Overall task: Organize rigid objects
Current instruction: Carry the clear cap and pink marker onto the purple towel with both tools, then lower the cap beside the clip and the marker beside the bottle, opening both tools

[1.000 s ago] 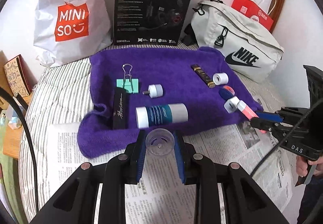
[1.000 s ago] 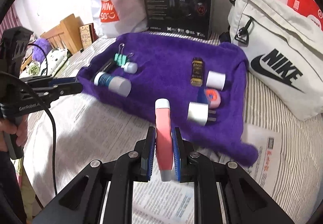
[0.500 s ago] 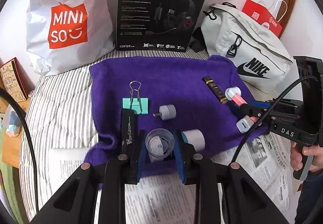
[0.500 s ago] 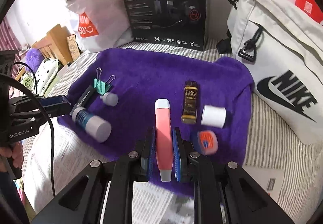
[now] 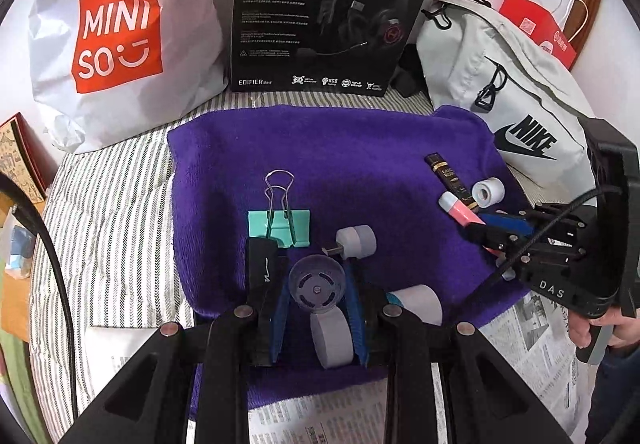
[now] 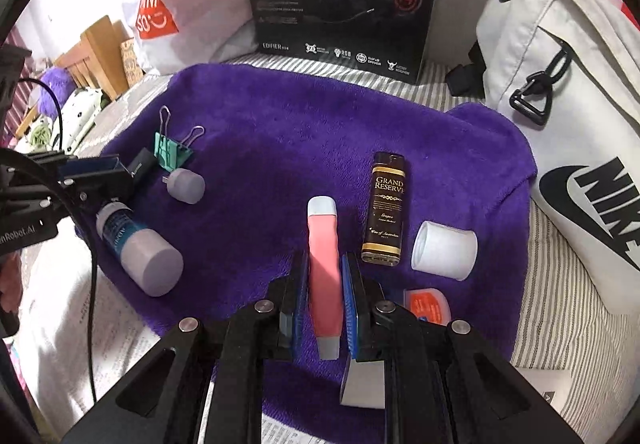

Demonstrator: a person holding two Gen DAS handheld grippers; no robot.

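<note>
My left gripper (image 5: pixel 318 296) is shut on a clear round plastic cap (image 5: pixel 317 290), just above a white-capped blue bottle (image 5: pixel 332 336) at the near edge of the purple towel (image 5: pixel 340 148). A black box (image 5: pixel 262 272), a green binder clip (image 5: pixel 279 224) and a white plug adapter (image 5: pixel 354 242) lie close in front. My right gripper (image 6: pixel 325 280) is shut on a pink tube (image 6: pixel 324 264), low over the towel (image 6: pixel 300 124) beside a brown Grand Reserve box (image 6: pixel 386 210), a white cap (image 6: pixel 444 250) and an orange tin (image 6: pixel 426 304). A grey-white block (image 6: pixel 364 384) lies under its right finger.
A Miniso bag (image 5: pixel 116 40), a black headset box (image 5: pixel 328 12) and a white Nike bag (image 5: pixel 512 116) stand along the towel's far side. Newspaper (image 5: pixel 540 336) covers the striped sheet (image 5: pixel 108 212) near me. A hand (image 5: pixel 596 328) holds the right gripper's handle.
Both grippers moved forward from over the newspaper to over the towel, each still holding its object. The pink tube now hangs beside the brown box; the clear cap is above the bottle.
</note>
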